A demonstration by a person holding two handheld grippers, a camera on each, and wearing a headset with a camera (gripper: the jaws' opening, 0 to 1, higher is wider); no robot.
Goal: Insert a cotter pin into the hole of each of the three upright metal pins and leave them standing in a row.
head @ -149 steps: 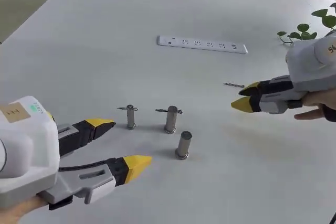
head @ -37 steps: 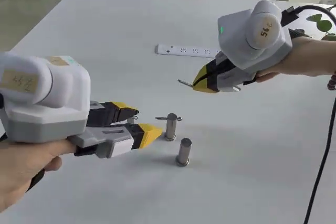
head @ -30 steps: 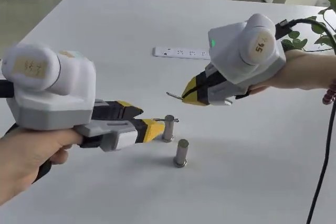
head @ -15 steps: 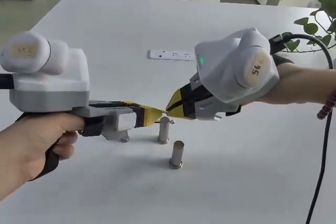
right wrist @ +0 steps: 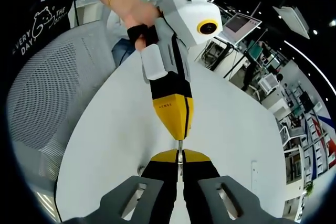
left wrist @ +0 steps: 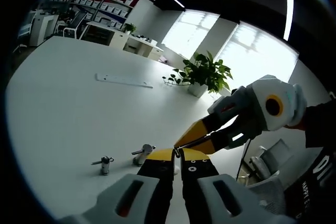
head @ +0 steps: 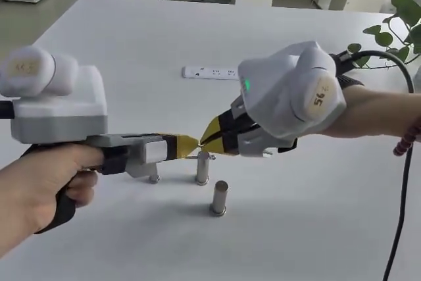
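Right now both my claws meet tip to tip in the air, just above the pins on the desk (head: 316, 228). My right claw (head: 207, 143) is clenched on a cotter pin (right wrist: 180, 147) — in the right gripper view the thin metal shaft runs straight out from between its yellow tips. My left claw (head: 191, 144) comes in from the opposite side with its jaws drawn together too, and its tips close on the far end of that same cotter pin.

Below the meeting point stands the middle pin (head: 202, 168), upright, with its top just under the claw tips. The left pin (head: 154, 177) stands beside it and is partly hidden beneath my left claw. In the left gripper view these two each carry a thin pin crosswise through the head. The front pin (head: 218, 198) stands upright nearer to me, a little to the right of the middle pin and out of line with the other two.

Farther back on the desk lies a white power strip (head: 210, 72), well apart from the pins. A potted plant (head: 404, 8) sits at the far right edge, and a black cable (head: 402, 208) trails down from my right wrist.
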